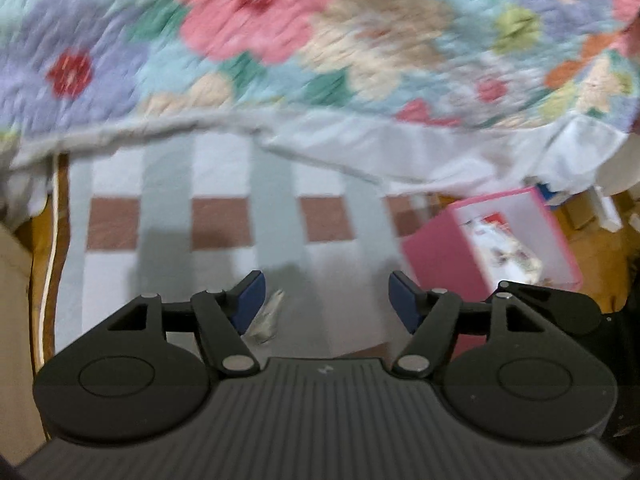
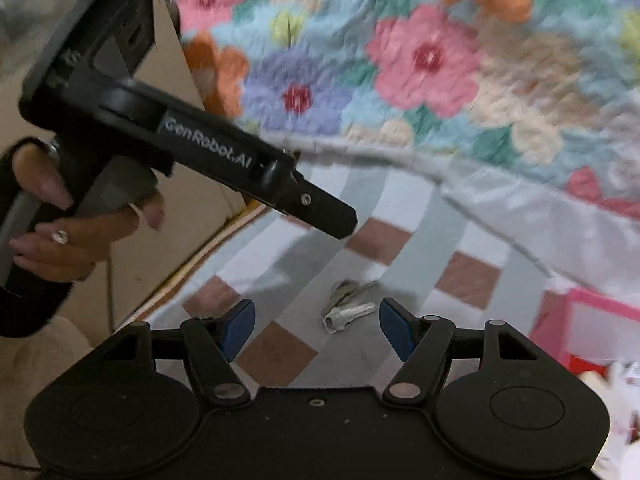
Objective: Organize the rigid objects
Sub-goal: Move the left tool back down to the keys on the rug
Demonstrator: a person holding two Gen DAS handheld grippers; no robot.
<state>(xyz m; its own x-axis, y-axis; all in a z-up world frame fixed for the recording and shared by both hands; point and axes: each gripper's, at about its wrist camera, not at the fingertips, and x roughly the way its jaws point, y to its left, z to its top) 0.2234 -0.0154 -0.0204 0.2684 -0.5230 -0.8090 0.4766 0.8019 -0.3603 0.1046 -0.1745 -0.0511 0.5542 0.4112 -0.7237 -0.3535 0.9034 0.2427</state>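
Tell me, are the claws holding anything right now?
No. Both the left gripper and the right gripper are open and empty. The keys lie loose on the checked sheet.

You are over a bed: a checked sheet [image 2: 400,240] of white, grey-green and brown squares. A floral quilt [image 2: 420,60] covers its far part. A small bunch of keys [image 2: 348,306] lies on the sheet, and a pink box [image 1: 492,240] sits at its right edge.

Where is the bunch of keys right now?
In the right wrist view the keys lie on the checked sheet, just ahead of the open right tool, left of the pink box.
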